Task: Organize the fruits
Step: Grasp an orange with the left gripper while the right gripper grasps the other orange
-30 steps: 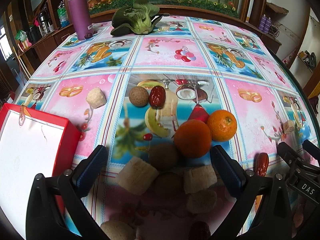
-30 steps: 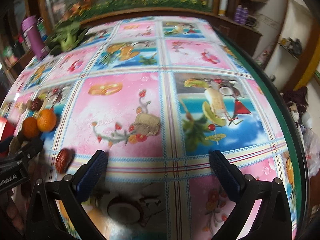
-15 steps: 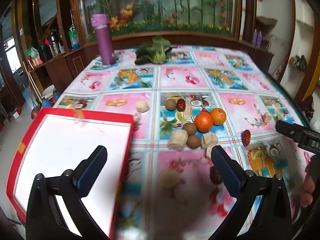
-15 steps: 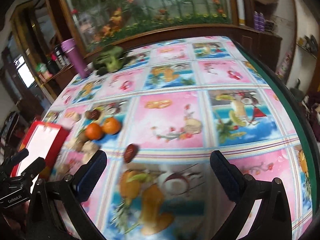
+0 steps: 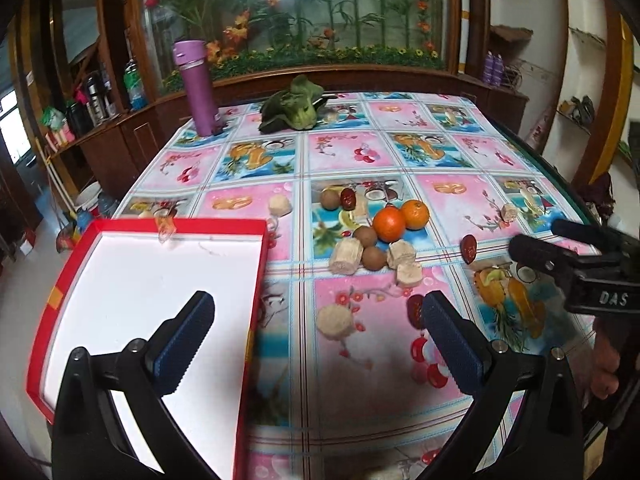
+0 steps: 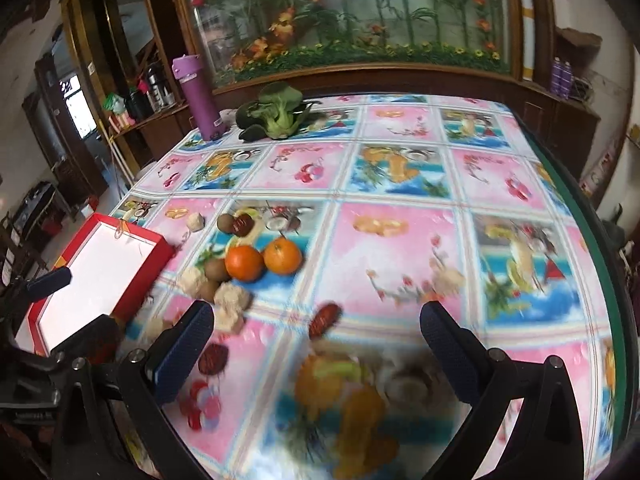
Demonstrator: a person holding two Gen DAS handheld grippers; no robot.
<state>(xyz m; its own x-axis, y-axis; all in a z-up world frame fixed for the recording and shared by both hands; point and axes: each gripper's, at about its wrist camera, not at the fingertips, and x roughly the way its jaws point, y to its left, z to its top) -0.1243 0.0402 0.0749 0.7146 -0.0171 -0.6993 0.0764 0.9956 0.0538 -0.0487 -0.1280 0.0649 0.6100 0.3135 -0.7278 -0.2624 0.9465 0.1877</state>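
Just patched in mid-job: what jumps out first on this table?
Two bright oranges sit mid-table among brown fruits and pale chunks scattered on the loud fruit-print cloth. A red tray with a bare white floor lies at the left edge. Both claws, left and right, hang open and hold nothing.

On your table (image 5: 400, 400): the box (image 5: 160, 280) lies at the near left. To its right, mid-table, two oranges (image 5: 400, 220) touch side by side, with loose small fruits clustered around them. At the far edge a bottle (image 5: 196, 88) stands left of the leafy vegetable (image 5: 294, 106).
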